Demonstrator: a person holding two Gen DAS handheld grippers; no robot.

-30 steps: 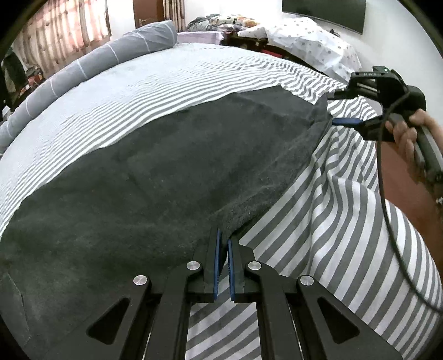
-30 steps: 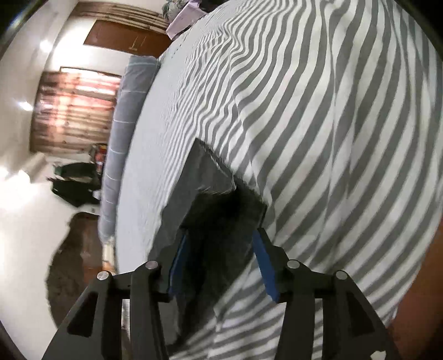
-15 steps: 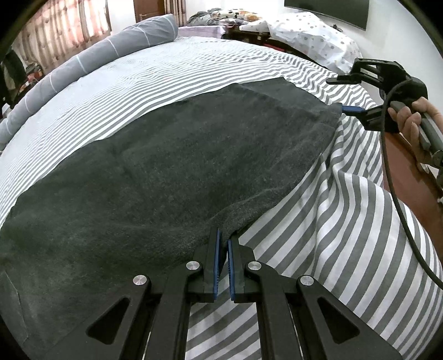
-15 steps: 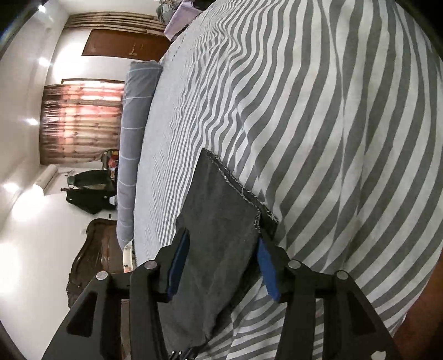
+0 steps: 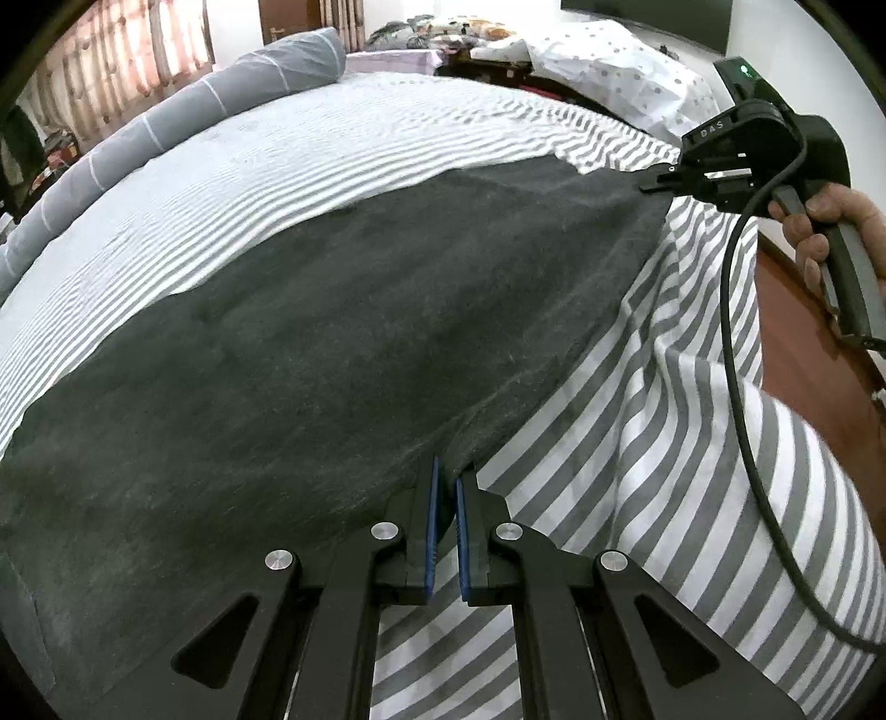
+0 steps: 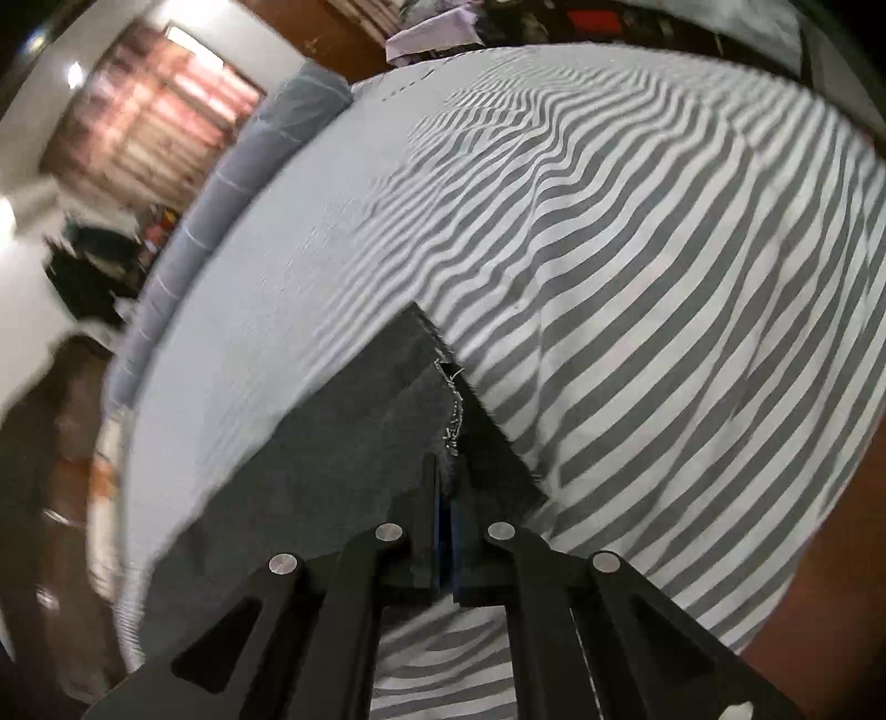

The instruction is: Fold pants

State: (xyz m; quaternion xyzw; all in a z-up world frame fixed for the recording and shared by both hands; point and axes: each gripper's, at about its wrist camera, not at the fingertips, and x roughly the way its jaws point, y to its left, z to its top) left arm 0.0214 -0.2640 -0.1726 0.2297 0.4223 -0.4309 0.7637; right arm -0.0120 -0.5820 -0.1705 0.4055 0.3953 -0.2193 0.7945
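Left wrist view showed the left gripper point(image 5: 444, 501) pinching the near edge of the dark pants point(image 5: 332, 343), which lay spread flat across the striped bed point(image 5: 692, 471). At the far right, a hand point(image 5: 836, 227) gripped the handle of the right gripper point(image 5: 656, 185), level with the bed, its fingers pressed together on the pants' far corner.

A home bedroom. A striped bed point(image 5: 692, 443) fills the near view, with a grey bolster point(image 5: 183, 119) at far left. Curtains point(image 5: 127, 72) and a wooden door point(image 5: 288, 16) stand beyond.
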